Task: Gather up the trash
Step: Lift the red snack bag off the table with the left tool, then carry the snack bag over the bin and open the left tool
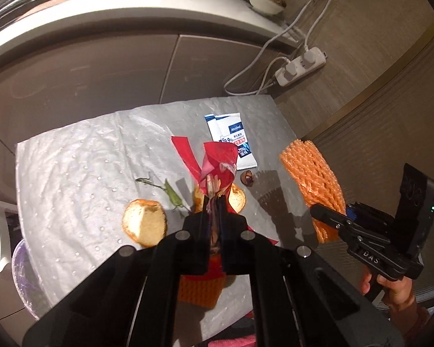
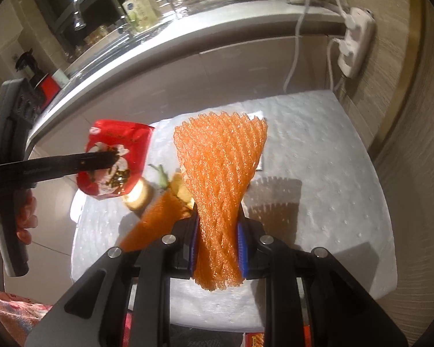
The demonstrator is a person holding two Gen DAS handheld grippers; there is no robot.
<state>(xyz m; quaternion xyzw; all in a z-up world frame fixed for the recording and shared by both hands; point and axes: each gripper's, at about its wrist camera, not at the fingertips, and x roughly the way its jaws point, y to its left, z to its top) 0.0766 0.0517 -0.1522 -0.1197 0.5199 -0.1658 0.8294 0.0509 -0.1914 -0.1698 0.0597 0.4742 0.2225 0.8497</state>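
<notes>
White padded sheet (image 1: pixel 72 173) covers a low table before kitchen cabinets. Left gripper (image 1: pixel 215 202) clamps a red snack wrapper (image 1: pixel 220 159) above orange peels (image 1: pixel 144 222); right gripper (image 2: pixel 218 237) clamps orange foam netting (image 2: pixel 220 159) at the right. Alcohol-wipe packets (image 1: pixel 231 141) lie far.

"Alcohol" and "75%" stand on the white wipe sachet (image 1: pixel 235 141); "DAS" on the right hand-held gripper (image 1: pixel 327 217).

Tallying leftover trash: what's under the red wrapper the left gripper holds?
Under the red wrapper: orange peel pieces and a red scrap on the mat. Anything directly beneath is hidden.
</notes>
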